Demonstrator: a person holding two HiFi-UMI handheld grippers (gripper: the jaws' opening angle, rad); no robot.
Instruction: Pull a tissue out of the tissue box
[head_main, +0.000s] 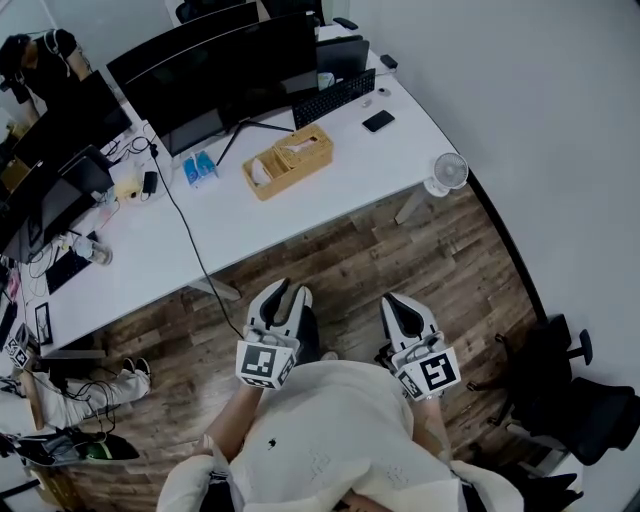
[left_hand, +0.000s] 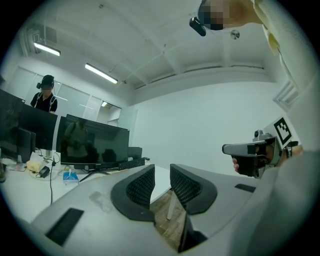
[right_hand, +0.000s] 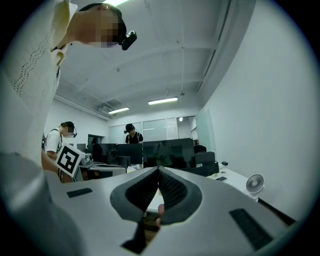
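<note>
The white tissue (head_main: 297, 148) is a small crumpled tuft standing out of the slot in the top of the light-brown wooden tissue box (head_main: 312, 152). The box sits on the long white desk (head_main: 340, 185), in front of the foot of the wide black monitor (head_main: 225, 70) and near the black keyboard (head_main: 333, 97).

I judge the tissue to be almost weightless, soft and easy to tear. I would pinch it low on the tuft, close to the slot, taking a good fold rather than a thin edge, and draw it straight up. The box looks light enough to lift along with it, so my other tongs may need to rest on the lid beside the slot. An open tray at the box's left end holds something white that I cannot identify.

Both tongs are well apart from the box, held level over the brown wood-plank floor (head_main: 420, 250), close to my body. My left gripper (left_hand: 161, 175) has its jaws apart with nothing between them. My right gripper (right_hand: 158, 172) has its jaws closed tip to tip and empty, so it must open before it can take anything.
</note>
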